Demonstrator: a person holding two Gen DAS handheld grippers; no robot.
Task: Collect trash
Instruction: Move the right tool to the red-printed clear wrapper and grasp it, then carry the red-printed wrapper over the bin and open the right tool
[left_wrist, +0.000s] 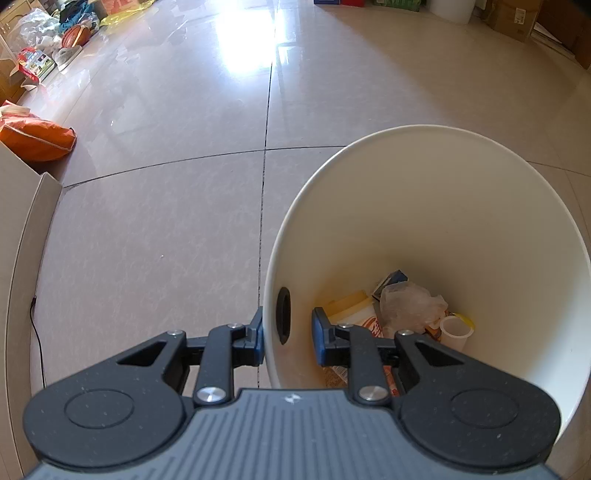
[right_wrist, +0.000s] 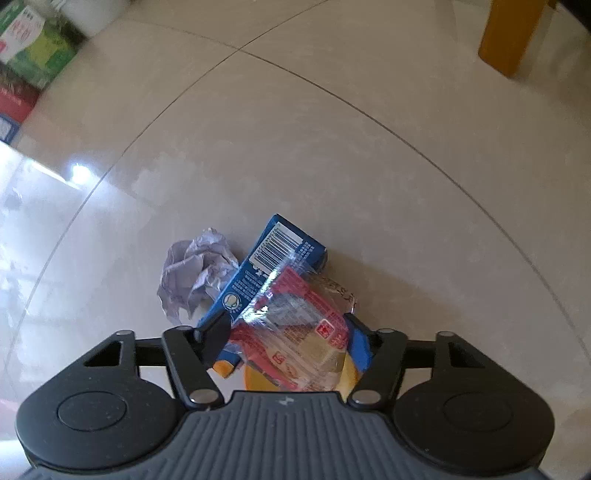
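The left gripper (left_wrist: 288, 339) pinches the near wall of one tall white plastic bin (left_wrist: 424, 206), one blue-padded finger outside the rim and the other inside, just beside a dark oval handle hole. The bin fills the right half of the left wrist view. At its bottom, lower centre right of the frame, lie at least five pieces of trash: one crumpled clear plastic bag (left_wrist: 410, 302), one small white cup (left_wrist: 456, 332), one yellow-lidded paper cup (left_wrist: 354, 308), one blue carton (left_wrist: 391, 280) and a printed wrapper under the inner finger. Beyond the bin, pale glossy floor tiles (left_wrist: 166, 221) run to the top of the frame, with one orange bag (left_wrist: 33, 138) at the left edge and one basketball (left_wrist: 75, 35) among clutter in the upper left.

The right gripper (right_wrist: 288, 338) stands partly spread around one clear plastic wrapper with red print (right_wrist: 295, 332); the wrapper lies between the fingers, and whether the pads press on it cannot be told. It overlaps one blue carton with a barcode (right_wrist: 273, 254), which leans toward centre frame. One crumpled ball of white paper (right_wrist: 195, 269) touches that carton's left side. A yellow round thing shows beneath the wrapper at lower centre. One ochre furniture leg (right_wrist: 513, 33) stands in the upper right, and printed boxes (right_wrist: 33, 48) sit in the upper left.
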